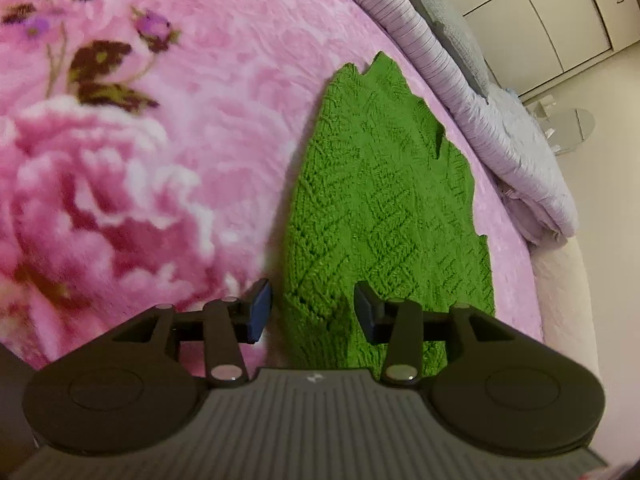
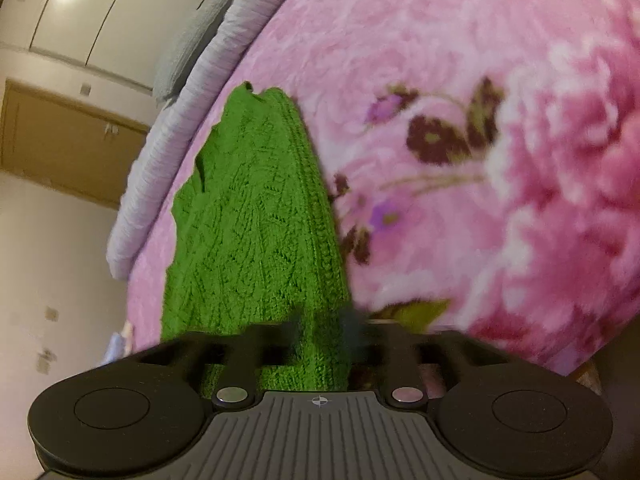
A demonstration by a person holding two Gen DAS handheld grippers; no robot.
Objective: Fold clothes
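Observation:
A green knitted garment [image 1: 384, 200] lies folded in a long strip on the pink flowered blanket [image 1: 160, 160]. My left gripper [image 1: 313, 312] hovers over its near left edge, open, with both blue pads [image 1: 259, 308] clear of the knit. In the right wrist view the same green garment [image 2: 256, 232] runs away from me, its ribbed edge on the right. My right gripper [image 2: 326, 330] is over the garment's near end. Its fingers [image 2: 297, 326] are blurred and stand apart, with the knit lying between them and not pinched.
A lilac striped quilt [image 1: 480, 112] and a grey pillow [image 1: 448, 28] lie along the far edge of the bed. Beyond them are white wardrobe doors [image 1: 560, 12], a wooden door [image 2: 60, 140] and pale floor [image 2: 52, 280].

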